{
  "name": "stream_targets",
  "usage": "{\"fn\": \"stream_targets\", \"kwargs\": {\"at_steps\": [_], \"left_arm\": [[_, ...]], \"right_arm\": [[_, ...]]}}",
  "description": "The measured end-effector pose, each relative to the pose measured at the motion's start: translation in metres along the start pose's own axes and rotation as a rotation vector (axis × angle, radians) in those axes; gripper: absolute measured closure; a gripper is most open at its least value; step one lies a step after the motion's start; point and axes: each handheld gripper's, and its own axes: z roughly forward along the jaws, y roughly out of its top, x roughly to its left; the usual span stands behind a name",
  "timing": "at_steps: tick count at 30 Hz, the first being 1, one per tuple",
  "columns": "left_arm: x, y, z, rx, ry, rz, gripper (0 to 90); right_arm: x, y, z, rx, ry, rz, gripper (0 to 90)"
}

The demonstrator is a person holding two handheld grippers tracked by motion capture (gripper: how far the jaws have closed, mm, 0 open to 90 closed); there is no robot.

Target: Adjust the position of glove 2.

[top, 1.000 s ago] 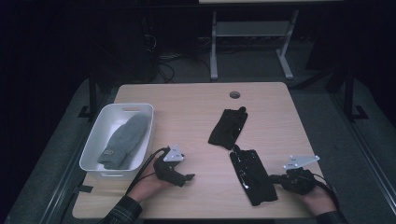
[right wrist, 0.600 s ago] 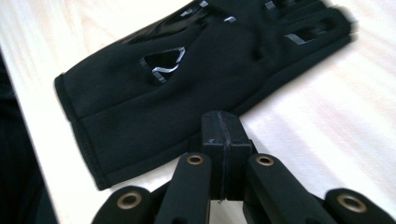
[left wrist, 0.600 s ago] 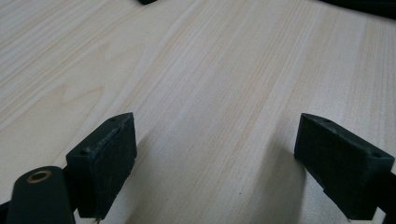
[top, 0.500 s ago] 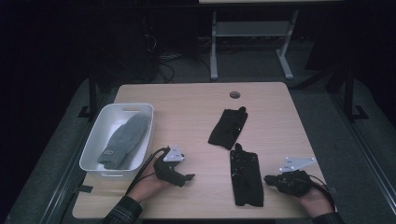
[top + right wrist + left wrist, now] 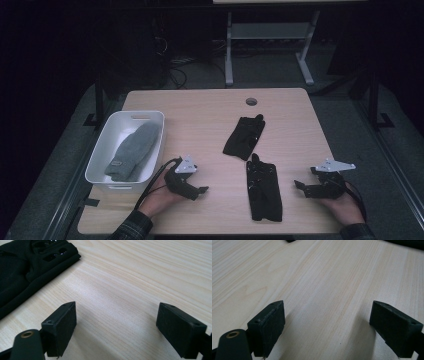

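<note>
Our right gripper (image 5: 299,186) sits near the table's (image 5: 200,107) front right corner; its jaws have just been opening and now stand wide, nothing between them; the black glove (image 5: 264,187) lies flat just beside it, by the front edge; our left gripper (image 5: 202,190) also gapes empty near the front left; a second glove (image 5: 244,137) lies mid-table; a grey mitten (image 5: 132,151) rests in the white bin (image 5: 97,152) at the left edge.

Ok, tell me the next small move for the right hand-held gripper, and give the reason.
Probably move the right hand-held gripper back toward the near black fingerless fabric glove and close on its edge. Its jaws have just been opening, nothing is between them, and the glove lies flat on the light wooden table just beside them. A grey knitted mitten already lies in the white plastic bin, so the glove likely goes there.
</note>
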Motion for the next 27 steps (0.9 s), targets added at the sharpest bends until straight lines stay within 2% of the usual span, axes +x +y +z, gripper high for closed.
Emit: {"fn": "stream_targets", "kwargs": {"at_steps": [2,4,7,8,9,12,15,16,20,26,27], "left_arm": [[0.002,0.004,-0.001,0.033,-0.002,-0.002,13.3],[0.005,0.009,0.000,0.048,-0.013,-0.028,13.9],[0.010,0.020,0.002,0.017,-0.028,-0.048,24.0],[0.012,0.023,0.002,0.018,-0.034,-0.047,29.4],[0.015,0.028,0.003,0.013,-0.040,-0.064,35.1],[0.025,0.042,0.009,0.007,-0.077,-0.103,59.8],[0.033,0.059,0.016,0.010,-0.096,-0.078,81.0],[0.034,0.063,0.018,-0.001,-0.103,-0.088,89.2],[0.044,0.089,0.033,0.000,-0.121,-0.060,89.4],[0.055,0.115,0.062,-0.009,-0.118,-0.049,89.3],[0.057,0.118,0.066,-0.002,-0.113,-0.033,89.3]], "right_arm": [[0.000,0.000,0.001,0.001,0.005,-0.003,14.7],[0.000,0.000,0.001,0.005,0.007,-0.004,14.1],[0.000,0.001,0.001,0.004,0.007,-0.004,14.0],[0.000,0.001,0.001,0.004,0.007,-0.005,14.0],[0.000,0.001,0.001,0.005,0.007,-0.004,14.0],[0.000,0.001,0.001,0.005,0.006,-0.005,14.0],[0.000,0.001,0.001,0.004,0.006,-0.003,13.9],[0.000,0.001,0.001,0.005,0.006,-0.003,13.9],[0.000,0.001,0.001,0.004,0.006,-0.003,14.0],[0.000,0.001,0.001,0.005,0.004,-0.001,14.0],[0.000,0.001,0.002,0.004,0.004,-0.001,14.0]]}}
